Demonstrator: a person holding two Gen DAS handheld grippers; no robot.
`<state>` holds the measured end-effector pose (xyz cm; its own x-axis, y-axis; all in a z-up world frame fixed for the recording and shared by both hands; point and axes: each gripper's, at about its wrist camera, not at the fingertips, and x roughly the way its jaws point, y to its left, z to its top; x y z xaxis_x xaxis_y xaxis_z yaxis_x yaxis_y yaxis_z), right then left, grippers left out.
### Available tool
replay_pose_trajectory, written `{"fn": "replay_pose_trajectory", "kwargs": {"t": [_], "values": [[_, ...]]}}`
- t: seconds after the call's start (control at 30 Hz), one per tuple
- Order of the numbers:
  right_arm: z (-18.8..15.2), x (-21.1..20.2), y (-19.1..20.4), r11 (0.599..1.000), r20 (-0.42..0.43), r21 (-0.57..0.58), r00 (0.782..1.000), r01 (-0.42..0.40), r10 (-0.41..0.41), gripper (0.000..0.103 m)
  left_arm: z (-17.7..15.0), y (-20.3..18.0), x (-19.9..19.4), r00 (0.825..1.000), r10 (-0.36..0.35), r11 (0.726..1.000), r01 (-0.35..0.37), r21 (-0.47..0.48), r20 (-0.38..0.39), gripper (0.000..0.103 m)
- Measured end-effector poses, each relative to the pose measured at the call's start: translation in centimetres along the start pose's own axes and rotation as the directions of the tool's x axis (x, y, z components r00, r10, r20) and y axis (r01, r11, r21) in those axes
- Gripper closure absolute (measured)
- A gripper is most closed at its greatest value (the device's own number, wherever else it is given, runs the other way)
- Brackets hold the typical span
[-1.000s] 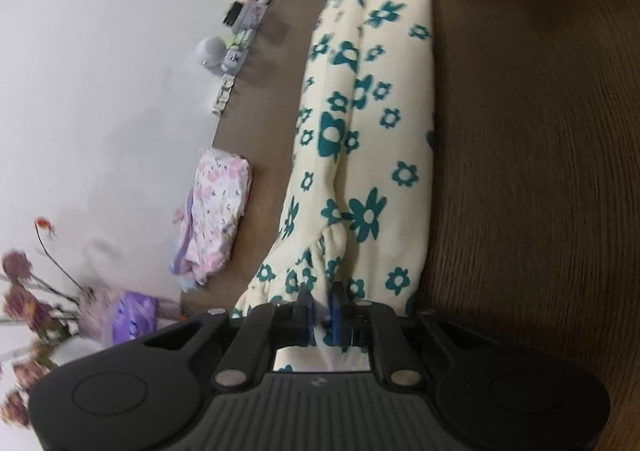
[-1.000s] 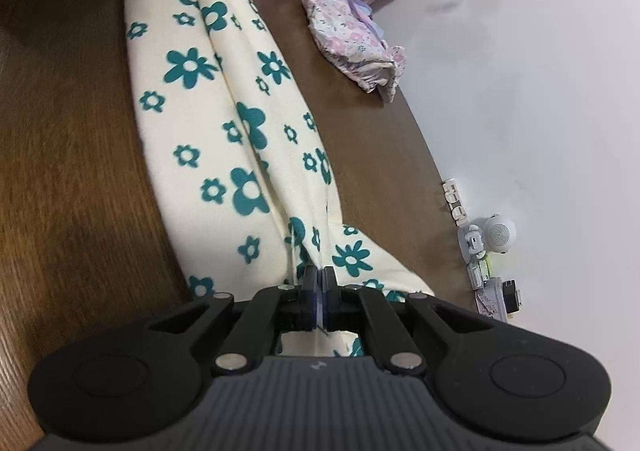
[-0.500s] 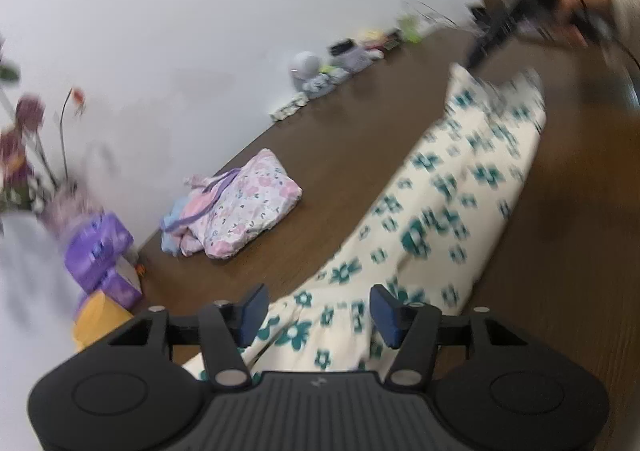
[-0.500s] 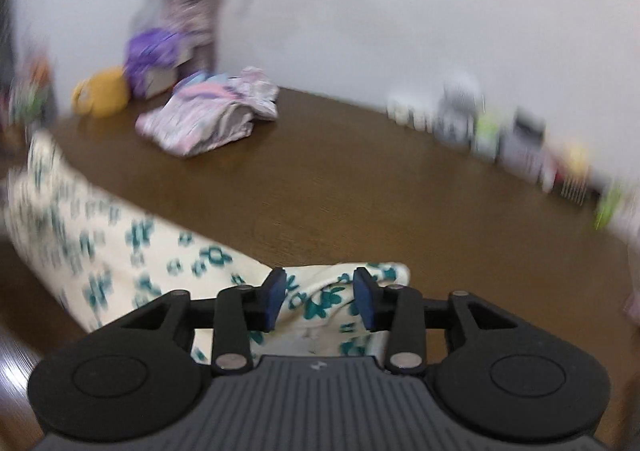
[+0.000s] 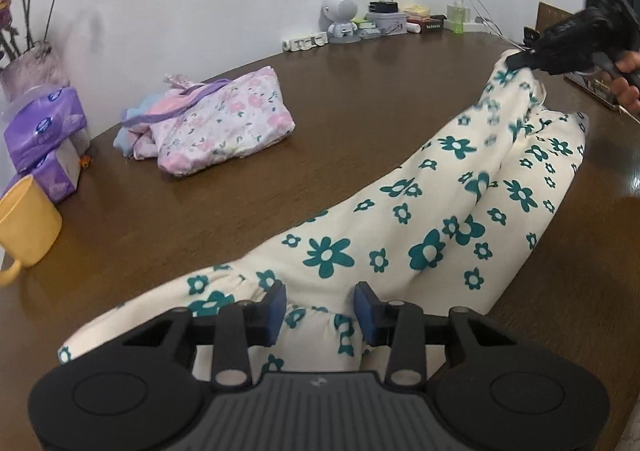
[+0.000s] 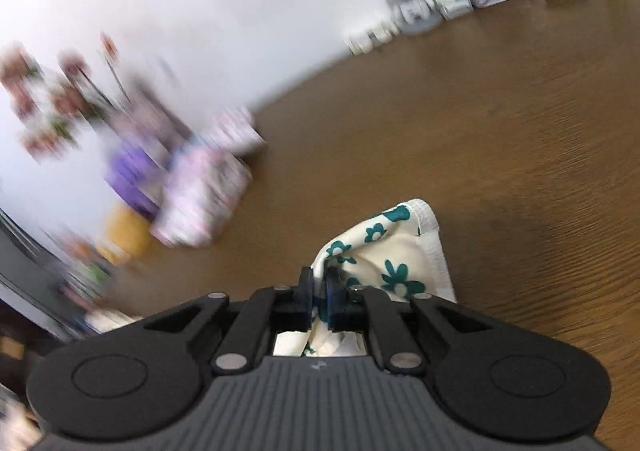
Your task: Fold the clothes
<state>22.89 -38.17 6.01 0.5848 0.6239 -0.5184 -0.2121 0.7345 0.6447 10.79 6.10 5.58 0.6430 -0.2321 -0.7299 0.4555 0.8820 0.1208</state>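
The flowered trousers (image 5: 436, 219) lie stretched across the worktop (image 5: 328, 99), beside the pink bundle (image 5: 208, 123). Right gripper (image 6: 318, 297) has just pinched one end; left gripper (image 5: 320, 311) (jaws closing, still apart) should bite the waistband squarely before lifting.

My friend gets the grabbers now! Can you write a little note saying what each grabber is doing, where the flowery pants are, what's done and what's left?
Left gripper: open, jaws just narrowed, hovering over the waistband end of the floral pants; pads not pressing.
Right gripper: just closed, pinching the leg-hem end, lifted slightly.
Pants: stretched long across the wooden table, legs laid together.
Done: a pink floral garment lies folded near the wall.
Left: probably grip the waistband, then fold the pants end to end.
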Motion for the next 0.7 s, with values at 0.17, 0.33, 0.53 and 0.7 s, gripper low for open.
{"fn": "replay_pose_trajectory", "kwargs": {"t": [0.17, 0.33, 0.53, 0.7], "values": [[-2.0, 0.4, -2.8, 0.996, -0.046, 0.013, 0.996, 0.083, -0.082, 0.098, -0.5, -0.2, 0.0, 1.000, 0.013, 1.000, -0.013, -0.005, 0.010, 0.065], [-3.2, 1.1, -3.1, 0.990, -0.068, -0.046, 0.989, 0.131, -0.134, 0.097, -0.7, -0.4, 0.0, 1.000, 0.024, 1.000, -0.024, 0.002, 0.018, 0.065], [-2.5, -0.8, -0.4, 0.962, -0.012, -0.180, 0.977, 0.206, -0.211, 0.066, -1.0, -0.6, -0.1, 0.999, 0.031, 1.000, -0.031, 0.002, 0.034, 0.065], [-2.0, -2.1, 3.5, 0.863, 0.185, -0.376, 0.940, 0.338, -0.288, 0.066, -1.1, -0.8, -0.2, 0.998, 0.040, 0.999, -0.040, 0.012, 0.039, 0.065]]}}
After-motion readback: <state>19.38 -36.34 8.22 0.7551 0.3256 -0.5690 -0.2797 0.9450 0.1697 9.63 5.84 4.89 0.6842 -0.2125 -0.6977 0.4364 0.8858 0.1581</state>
